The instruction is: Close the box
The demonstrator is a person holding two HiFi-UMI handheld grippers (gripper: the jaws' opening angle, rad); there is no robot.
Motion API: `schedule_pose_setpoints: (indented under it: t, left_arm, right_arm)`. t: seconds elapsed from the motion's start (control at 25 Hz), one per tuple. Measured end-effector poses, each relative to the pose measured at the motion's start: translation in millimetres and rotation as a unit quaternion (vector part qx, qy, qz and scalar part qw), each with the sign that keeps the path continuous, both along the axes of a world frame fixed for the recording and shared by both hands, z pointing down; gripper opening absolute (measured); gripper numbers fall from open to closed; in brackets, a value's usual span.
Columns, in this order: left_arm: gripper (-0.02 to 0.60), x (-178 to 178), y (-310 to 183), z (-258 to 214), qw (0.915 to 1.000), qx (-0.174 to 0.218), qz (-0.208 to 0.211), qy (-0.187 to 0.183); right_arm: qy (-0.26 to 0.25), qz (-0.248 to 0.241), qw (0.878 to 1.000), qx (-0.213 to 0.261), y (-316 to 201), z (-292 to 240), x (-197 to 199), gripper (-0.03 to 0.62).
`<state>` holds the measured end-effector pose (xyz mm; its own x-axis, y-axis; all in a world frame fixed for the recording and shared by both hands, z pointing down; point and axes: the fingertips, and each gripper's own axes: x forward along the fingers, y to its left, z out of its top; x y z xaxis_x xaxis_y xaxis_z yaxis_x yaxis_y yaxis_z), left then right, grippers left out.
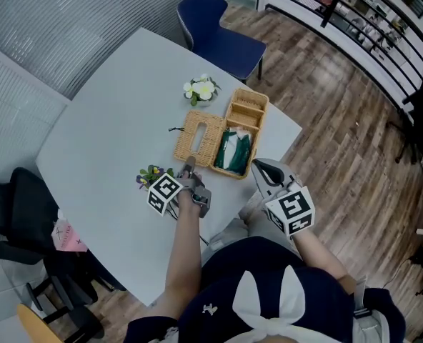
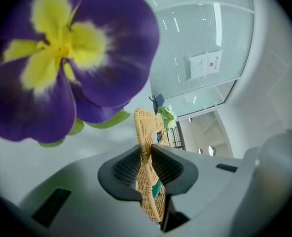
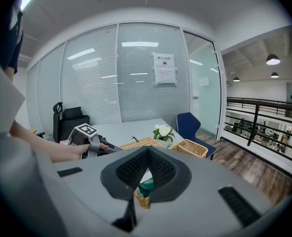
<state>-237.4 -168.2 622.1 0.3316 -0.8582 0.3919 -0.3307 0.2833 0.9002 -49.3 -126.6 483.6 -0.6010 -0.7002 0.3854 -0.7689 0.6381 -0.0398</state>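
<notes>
Wicker box, an oblong tan basket, sat near the far right edge of the wide pale grey counter, its long axis running away from the person. It stood open, with a folded green packet in its nearer part.

Its flat woven lid lay opened out on the counter to the left of the body, side by side with it. The two seemed to meet along their long edges, so I judged the hinge to run there.

The left tool was at the lid's near short end, and in the left gripper view its pads pinched the wicker edge between them. That made it the hand placed to do the closing. From this hold, the lid would have to swing up and over to the right about the long edge, not slide.

The right tool hovered just beside the near end of the body. Its pads were pressed together on nothing, with the basket showing beyond them.

A small white flower sprig stood beyond the lid. A purple and yellow pansy lay just left of the left tool, outside the lid's arc as far as I could judge.
</notes>
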Motion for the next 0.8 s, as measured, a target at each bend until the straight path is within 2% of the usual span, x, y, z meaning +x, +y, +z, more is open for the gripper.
schedule_pose_setpoints:
  t: [0.8]
  left_arm:
    - [0.075,1,3,-15,0.9979,0.026,0.014,-0.057]
  right_arm:
    - [-0.001,0.004,1.0,0.0,3,1,4,0.006]
